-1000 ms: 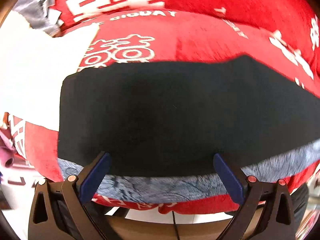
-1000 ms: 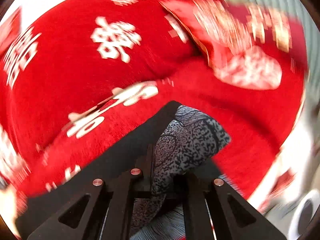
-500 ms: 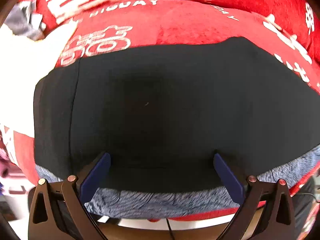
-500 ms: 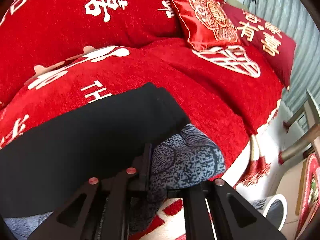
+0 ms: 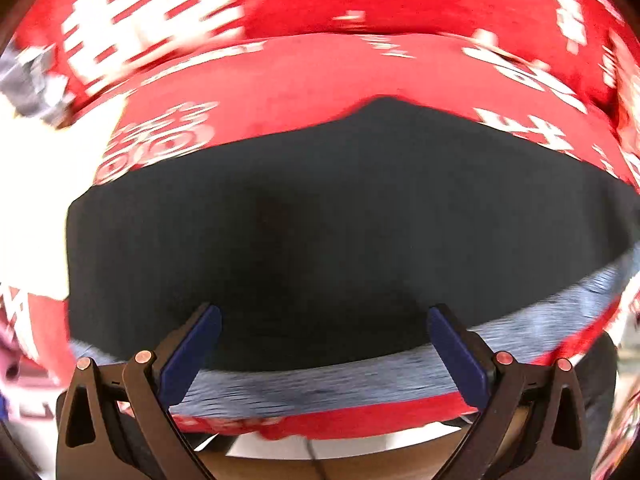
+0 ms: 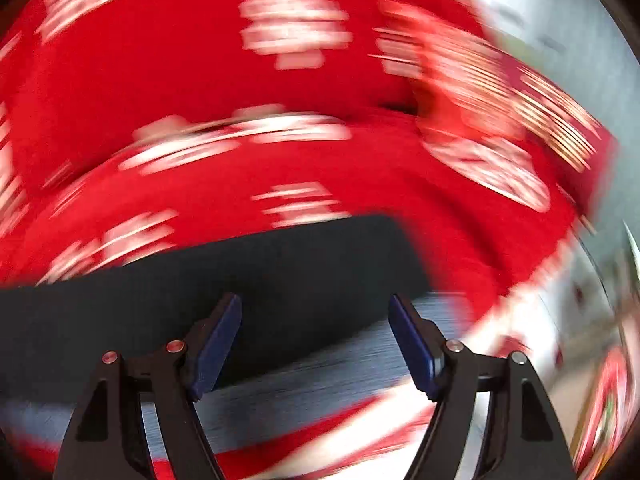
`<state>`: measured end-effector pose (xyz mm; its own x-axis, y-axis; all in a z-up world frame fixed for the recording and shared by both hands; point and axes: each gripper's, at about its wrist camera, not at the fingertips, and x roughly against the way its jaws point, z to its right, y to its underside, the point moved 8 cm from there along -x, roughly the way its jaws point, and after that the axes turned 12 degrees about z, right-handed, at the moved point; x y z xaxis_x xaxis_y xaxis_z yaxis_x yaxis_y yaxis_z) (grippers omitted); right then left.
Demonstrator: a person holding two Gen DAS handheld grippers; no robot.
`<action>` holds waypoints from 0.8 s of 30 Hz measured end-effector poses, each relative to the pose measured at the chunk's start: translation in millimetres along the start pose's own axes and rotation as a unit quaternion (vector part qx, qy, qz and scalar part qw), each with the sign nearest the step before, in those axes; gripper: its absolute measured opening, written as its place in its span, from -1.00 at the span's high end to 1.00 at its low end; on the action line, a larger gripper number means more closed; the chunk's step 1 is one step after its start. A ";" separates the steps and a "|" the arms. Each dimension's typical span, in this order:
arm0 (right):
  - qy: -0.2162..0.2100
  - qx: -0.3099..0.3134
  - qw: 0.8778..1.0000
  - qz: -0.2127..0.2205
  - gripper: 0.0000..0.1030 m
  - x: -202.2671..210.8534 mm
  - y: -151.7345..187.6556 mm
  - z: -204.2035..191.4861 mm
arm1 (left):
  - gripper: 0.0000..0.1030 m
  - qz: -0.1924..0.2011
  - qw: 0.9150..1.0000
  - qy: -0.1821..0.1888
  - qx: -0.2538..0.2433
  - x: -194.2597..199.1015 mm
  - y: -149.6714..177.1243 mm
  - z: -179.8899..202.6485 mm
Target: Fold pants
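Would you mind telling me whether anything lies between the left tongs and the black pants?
Nothing visible does: the left tongs hang open directly over the pants, with only bare fabric between the jaws.

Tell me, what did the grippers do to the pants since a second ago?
The right gripper let go of the grey patterned cloth it was pinching; its jaws are opening, with nothing between them. That cloth now lies flat along the near edge of the black pants. The left gripper stayed open above the pants, which still lie on the red blanket.

Black pants lie flat across the frame's middle, their grey fleecy lining showing along the lower edge.
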<state>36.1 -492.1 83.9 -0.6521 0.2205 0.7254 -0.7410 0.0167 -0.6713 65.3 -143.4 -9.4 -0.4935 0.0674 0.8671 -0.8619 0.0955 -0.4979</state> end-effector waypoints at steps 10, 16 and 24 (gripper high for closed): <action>-0.156 0.103 0.981 -0.052 -0.69 0.8 59.8 -165.6 | -1.00 -0.033 0.996 -0.030 0.082 -27.8 18.2 -60.2; -0.119 0.024 0.990 -0.066 -0.70 -20.1 58.6 -87.1 | -1.00 -0.030 0.994 -0.033 0.100 -19.1 27.5 -93.0; -0.013 -0.116 0.987 -0.109 -0.90 -40.8 61.0 7.0 | -1.00 -0.037 0.994 -0.035 0.100 -9.3 35.3 -99.9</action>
<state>16.3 -507.0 14.4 -0.4867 0.1613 0.8586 -0.8099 0.2851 -0.5126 51.1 -41.5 -36.1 -0.4284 -0.0015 0.9036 -0.8987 -0.1028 -0.4263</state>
